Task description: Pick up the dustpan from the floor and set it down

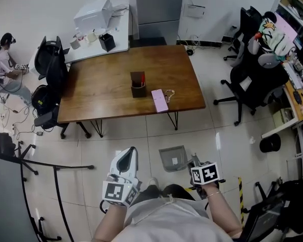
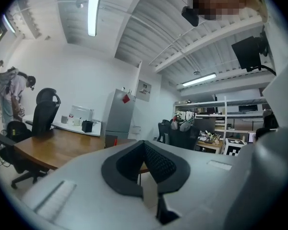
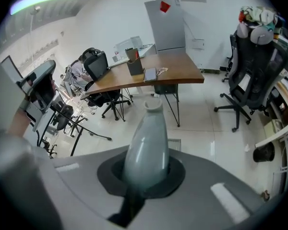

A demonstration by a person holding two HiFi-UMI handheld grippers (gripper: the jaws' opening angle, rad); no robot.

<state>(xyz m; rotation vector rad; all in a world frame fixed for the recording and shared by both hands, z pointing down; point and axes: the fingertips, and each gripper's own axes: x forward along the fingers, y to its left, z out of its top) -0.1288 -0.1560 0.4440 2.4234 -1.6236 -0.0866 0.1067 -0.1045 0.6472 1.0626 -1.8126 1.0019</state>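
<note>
Two hand-held grippers are seen at the bottom of the head view, close in front of the person's body. The right hand-held gripper (image 1: 195, 162) is angled steeply down toward the tiled floor (image 1: 227, 135), and its jaws are clamped on the pale grey tapered handle (image 3: 148, 143) of the dustpan (image 1: 172, 158). The grey pan is seen low over the tiles, just beside that gripper and between the person and the near edge of the wooden counter (image 1: 106, 92). Whether it rests on the floor or is raised off it cannot be told.

The left hand-held gripper (image 1: 128, 154) is held roughly level beside the dustpan and apart from it. Its jaws are brought together, and nothing is seen between its dark pads (image 2: 129, 164).

A dark box (image 1: 138, 84) and a pink flat item (image 1: 159, 100) are carried on the counter. Black office chairs (image 1: 250, 82) are placed around it.
</note>
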